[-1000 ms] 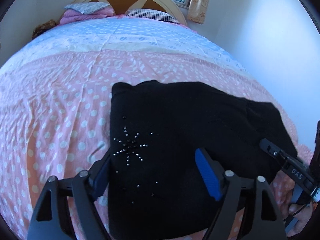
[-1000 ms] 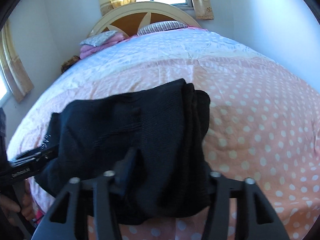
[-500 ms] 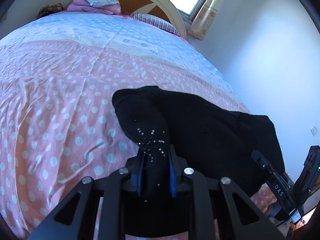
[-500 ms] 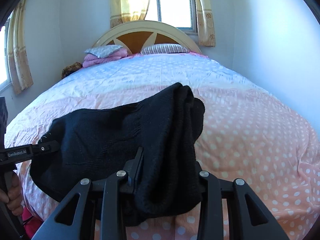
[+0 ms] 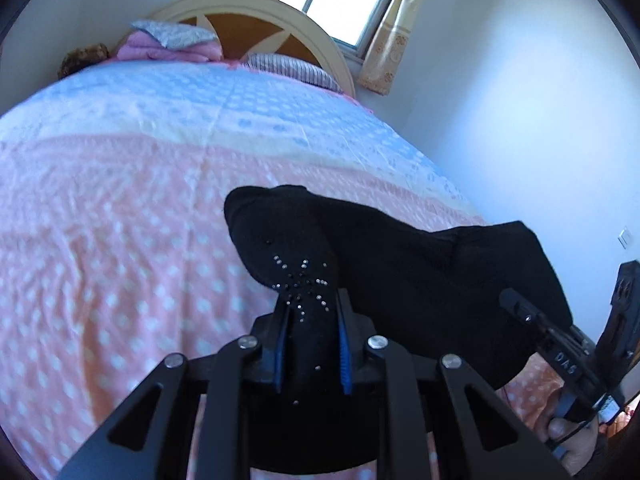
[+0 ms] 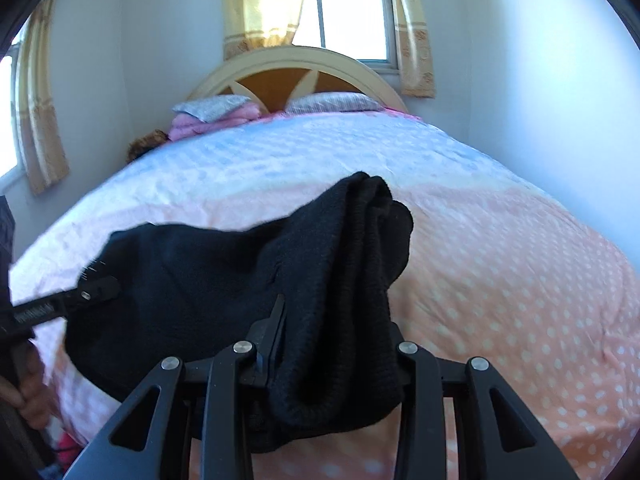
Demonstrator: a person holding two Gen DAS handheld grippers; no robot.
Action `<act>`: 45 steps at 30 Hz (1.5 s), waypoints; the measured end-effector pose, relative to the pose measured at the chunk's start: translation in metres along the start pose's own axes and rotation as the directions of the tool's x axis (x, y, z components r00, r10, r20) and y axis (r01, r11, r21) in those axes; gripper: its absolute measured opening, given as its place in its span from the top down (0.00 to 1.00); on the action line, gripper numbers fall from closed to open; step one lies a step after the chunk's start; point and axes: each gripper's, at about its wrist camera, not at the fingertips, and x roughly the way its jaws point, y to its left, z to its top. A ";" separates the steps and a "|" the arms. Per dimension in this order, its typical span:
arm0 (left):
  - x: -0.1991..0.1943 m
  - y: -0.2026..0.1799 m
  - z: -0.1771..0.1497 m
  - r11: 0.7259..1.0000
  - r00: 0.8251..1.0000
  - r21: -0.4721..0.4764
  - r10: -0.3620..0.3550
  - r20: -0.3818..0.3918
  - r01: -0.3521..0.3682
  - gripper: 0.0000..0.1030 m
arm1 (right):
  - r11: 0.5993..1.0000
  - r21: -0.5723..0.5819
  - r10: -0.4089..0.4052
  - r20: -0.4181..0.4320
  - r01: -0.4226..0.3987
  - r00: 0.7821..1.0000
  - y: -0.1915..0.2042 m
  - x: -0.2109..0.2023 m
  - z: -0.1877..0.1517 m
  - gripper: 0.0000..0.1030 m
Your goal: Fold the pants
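The pants are matt black knit cloth set with small shiny studs, lying against a smooth dotted cotton-like bedspread, while the headboard looks like painted, slightly glossy wood.

A bed wears a pink and blue dotted cover. Folded pink bedding and a striped pillow lie against the arched headboard, beneath a curtained window.
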 end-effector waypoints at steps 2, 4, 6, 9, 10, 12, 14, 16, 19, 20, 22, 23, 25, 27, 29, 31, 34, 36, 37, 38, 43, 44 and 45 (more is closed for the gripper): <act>-0.010 0.013 0.011 1.000 0.999 -0.008 0.022 0.042 -0.021 0.80 | 0.999 -0.030 0.032 0.024 -0.031 0.999 0.019 0.003 0.014 0.66; -0.023 0.029 0.021 0.997 0.993 -0.012 0.076 0.091 -0.076 0.80 | 0.995 -0.071 0.072 0.051 -0.068 0.996 0.045 0.010 0.029 0.66; -0.034 0.053 0.034 0.989 0.982 -0.028 0.145 0.124 -0.143 0.80 | 0.989 -0.096 0.120 0.067 -0.113 0.990 0.071 0.021 0.040 0.66; -0.045 0.090 0.047 0.971 0.962 -0.071 0.236 0.139 -0.228 0.80 | 0.974 -0.098 0.209 0.060 -0.203 0.976 0.108 0.044 0.053 0.66; -0.047 0.101 0.051 0.963 0.953 -0.081 0.267 0.142 -0.258 0.80 | 0.969 -0.100 0.232 0.054 -0.225 0.971 0.119 0.053 0.056 0.66; -0.052 0.122 0.057 0.943 0.933 -0.099 0.329 0.147 -0.317 0.80 | 0.956 -0.110 0.280 0.044 -0.273 0.959 0.148 0.071 0.063 0.66; -0.049 0.137 0.061 0.924 0.912 -0.103 0.381 0.150 -0.368 0.80 | 0.945 -0.130 0.308 0.039 -0.301 0.951 0.172 0.085 0.068 0.66; -0.047 0.153 0.066 0.905 0.894 -0.112 0.424 0.145 -0.412 0.80 | 0.935 -0.142 0.332 0.032 -0.324 0.943 0.194 0.098 0.073 0.66; -0.048 0.170 0.066 0.890 0.881 -0.143 0.451 0.142 -0.432 0.80 | 0.928 -0.148 0.349 0.020 -0.343 0.937 0.220 0.118 0.078 0.66; -0.047 0.174 0.067 0.885 0.876 -0.148 0.461 0.141 -0.441 0.80 | 0.926 -0.147 0.355 0.015 -0.349 0.935 0.227 0.123 0.080 0.66; -0.047 0.180 0.068 0.875 0.867 -0.155 0.478 0.138 -0.458 0.80 | 0.920 -0.151 0.365 0.004 -0.361 0.931 0.241 0.133 0.081 0.66; -0.048 0.182 0.068 0.871 0.863 -0.158 0.486 0.136 -0.465 0.80 | 0.918 -0.159 0.368 0.001 -0.363 0.930 0.249 0.138 0.083 0.66; -0.047 0.187 0.072 0.861 0.854 -0.158 0.503 0.133 -0.483 0.80 | 0.914 -0.175 0.371 -0.001 -0.366 0.929 0.258 0.147 0.087 0.66; -0.047 0.193 0.076 0.852 0.843 -0.147 0.520 0.134 -0.502 0.80 | 0.912 -0.184 0.374 -0.003 -0.368 0.928 0.267 0.156 0.091 0.66; -0.044 0.196 0.081 0.836 0.826 -0.132 0.547 0.133 -0.533 0.80 | 0.910 -0.185 0.377 -0.012 -0.372 0.926 0.276 0.169 0.097 0.66; -0.040 0.201 0.085 0.824 0.814 -0.127 0.566 0.130 -0.552 0.80 | 0.911 -0.186 0.371 -0.026 -0.369 0.928 0.286 0.185 0.101 0.66; -0.029 0.210 0.090 0.809 0.802 -0.123 0.586 0.115 -0.574 0.80 | 0.915 -0.187 0.352 -0.061 -0.357 0.934 0.297 0.210 0.101 0.66; -0.020 0.216 0.092 0.807 0.801 -0.115 0.590 0.099 -0.580 0.80 | 0.919 -0.176 0.342 -0.093 -0.354 0.935 0.300 0.227 0.099 0.66; -0.014 0.219 0.092 0.802 0.797 -0.107 0.597 0.091 -0.588 0.80 | 0.921 -0.168 0.336 -0.110 -0.351 0.935 0.301 0.234 0.097 0.66; -0.010 0.220 0.092 0.795 0.790 -0.101 0.606 0.087 -0.598 0.80 | 0.926 -0.154 0.328 -0.126 -0.345 0.936 0.301 0.241 0.096 0.66; 0.004 0.238 0.087 0.785 0.789 -0.127 0.614 0.033 -0.606 0.79 | 0.935 -0.125 0.310 -0.170 -0.333 0.935 0.298 0.262 0.088 0.66; 0.005 0.240 0.085 0.787 0.792 -0.135 0.610 0.019 -0.603 0.79 | 0.936 -0.117 0.306 -0.192 -0.331 0.932 0.298 0.267 0.086 0.66; 0.006 0.242 0.084 0.789 0.796 -0.141 0.605 0.011 -0.598 0.79 | 0.937 -0.102 0.310 -0.205 -0.335 0.928 0.296 0.271 0.085 0.66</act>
